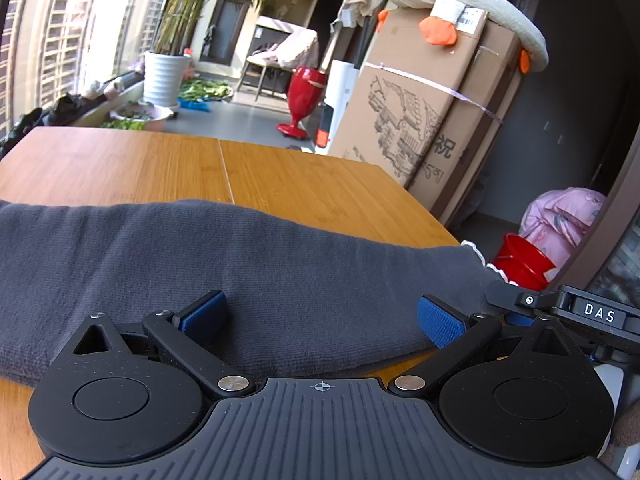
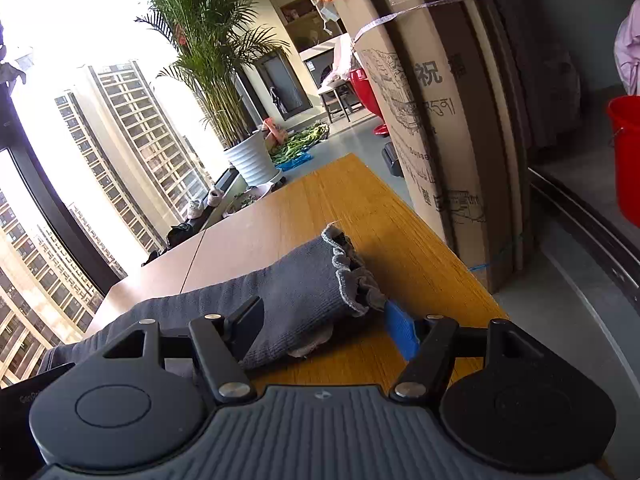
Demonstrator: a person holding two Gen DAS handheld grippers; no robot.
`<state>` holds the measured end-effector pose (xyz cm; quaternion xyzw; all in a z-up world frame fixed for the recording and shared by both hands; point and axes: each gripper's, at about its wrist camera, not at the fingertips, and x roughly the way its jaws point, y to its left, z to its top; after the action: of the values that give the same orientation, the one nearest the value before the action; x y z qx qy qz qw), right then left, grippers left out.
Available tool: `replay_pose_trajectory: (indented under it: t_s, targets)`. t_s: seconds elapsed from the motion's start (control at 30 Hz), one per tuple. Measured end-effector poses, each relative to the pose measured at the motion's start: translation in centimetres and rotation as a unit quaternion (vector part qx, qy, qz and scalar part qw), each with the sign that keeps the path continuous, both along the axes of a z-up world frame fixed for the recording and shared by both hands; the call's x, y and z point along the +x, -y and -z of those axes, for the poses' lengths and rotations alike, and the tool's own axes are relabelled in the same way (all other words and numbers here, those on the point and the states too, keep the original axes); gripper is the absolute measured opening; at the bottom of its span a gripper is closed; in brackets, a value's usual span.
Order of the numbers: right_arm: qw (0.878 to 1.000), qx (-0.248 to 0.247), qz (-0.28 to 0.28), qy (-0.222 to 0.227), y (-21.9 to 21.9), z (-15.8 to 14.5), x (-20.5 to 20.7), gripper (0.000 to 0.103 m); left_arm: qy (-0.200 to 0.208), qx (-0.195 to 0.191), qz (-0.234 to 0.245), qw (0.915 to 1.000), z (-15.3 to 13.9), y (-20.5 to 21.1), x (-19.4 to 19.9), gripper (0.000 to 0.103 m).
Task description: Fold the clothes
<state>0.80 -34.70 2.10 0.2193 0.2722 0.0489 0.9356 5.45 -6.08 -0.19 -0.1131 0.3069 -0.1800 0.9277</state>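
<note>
A dark grey ribbed garment (image 1: 240,264) lies across the near part of the wooden table (image 1: 312,184), stretched from the left edge toward the right, where its frilled cuff (image 1: 486,262) with a pale trim reaches the table's right edge. The left gripper (image 1: 322,318) sits low over the near side of this cloth with its jaws spread wide; the blue fingertips (image 1: 440,320) stand well apart, cloth lying between them but nothing pinched. At the near right of the left wrist view, part of the other tool, marked DAS, shows just beside the cuff. In the right wrist view the garment (image 2: 288,292) runs from the near left toward the middle of the table (image 2: 400,248), ending in the ruffled cuff (image 2: 352,276). The right gripper (image 2: 324,322) is also wide open: its left finger rests on the cloth, its blue right pad (image 2: 402,330) sits just beside the cuff's near end, and whether it touches the ruffle cannot be told. Beyond the table stand a tall cardboard box (image 1: 432,104) on the right, a potted palm (image 2: 224,60) in a white pot far left by the window, and a red bucket (image 2: 626,152) on the floor at right.
</note>
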Motion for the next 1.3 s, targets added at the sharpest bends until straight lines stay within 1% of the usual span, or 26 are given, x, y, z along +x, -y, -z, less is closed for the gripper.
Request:
replay_pose_trajectory:
  t_s: [0.17, 0.27, 0.5, 0.6, 1.0, 1.03, 1.07, 1.1, 1.13, 1.2, 1.23, 1.27, 1.3]
  targets:
    - [1.0, 0.001, -0.003, -0.003, -0.1, 0.0, 0.0, 0.068, 0.0, -0.002, 0.0, 1.0, 0.0, 0.0, 0.0, 0.103]
    - [1.0, 0.001, -0.004, -0.003, -0.2, 0.1, 0.0, 0.07, 0.0, -0.003, 0.0, 1.0, -0.1, -0.1, 0.0, 0.103]
    - [1.0, 0.005, -0.006, -0.006, -0.3, 0.2, 0.0, 0.072, 0.0, -0.005, -0.001, 1.0, -0.1, 0.0, 0.0, 0.103]
    - [1.0, 0.006, -0.006, -0.006, -0.3, 0.2, -0.1, 0.074, 0.0, -0.005, -0.001, 1.0, -0.1, -0.1, 0.0, 0.103]
    - [1.0, 0.0, -0.018, -0.009, -0.6, 0.1, 0.0, 0.074, 0.0, -0.001, -0.008, 1.0, -0.2, 0.3, -0.6, 0.103]
    - [1.0, -0.003, -0.021, -0.009, -0.7, 0.0, 0.1, 0.073, 0.0, -0.001, -0.011, 0.9999, -0.2, 0.3, -0.8, 0.103]
    - [1.0, -0.005, -0.024, -0.01, -0.8, 0.0, 0.2, 0.067, 0.0, 0.0, -0.013, 0.9999, -0.2, 0.3, -1.0, 0.103]
    - [1.0, -0.007, -0.019, -0.009, -0.6, 0.0, 0.2, 0.064, 0.001, 0.001, -0.017, 0.9999, -0.2, 0.3, -1.3, 0.103]
    - [1.0, -0.01, -0.007, -0.005, -0.4, -0.1, 0.1, 0.061, 0.002, 0.001, -0.02, 0.9998, -0.2, 0.4, -1.5, 0.103]
    - [0.999, -0.023, 0.023, 0.008, 0.3, -0.5, -0.5, 0.058, 0.002, 0.0, -0.024, 0.9997, -0.2, 0.4, -1.9, 0.103]
    - [0.999, -0.026, 0.038, 0.016, 0.9, -0.7, -0.9, 0.054, 0.002, -0.003, -0.024, 0.9997, -0.2, 0.3, -2.0, 0.103]
    - [0.998, -0.024, 0.05, 0.022, 1.5, -0.9, -1.2, 0.051, 0.002, -0.005, -0.025, 0.9997, -0.2, 0.3, -2.0, 0.103]
    - [0.998, -0.009, 0.055, 0.02, 2.2, -1.0, -1.4, 0.049, 0.0, -0.005, -0.025, 0.9997, -0.2, 0.3, -1.9, 0.103]
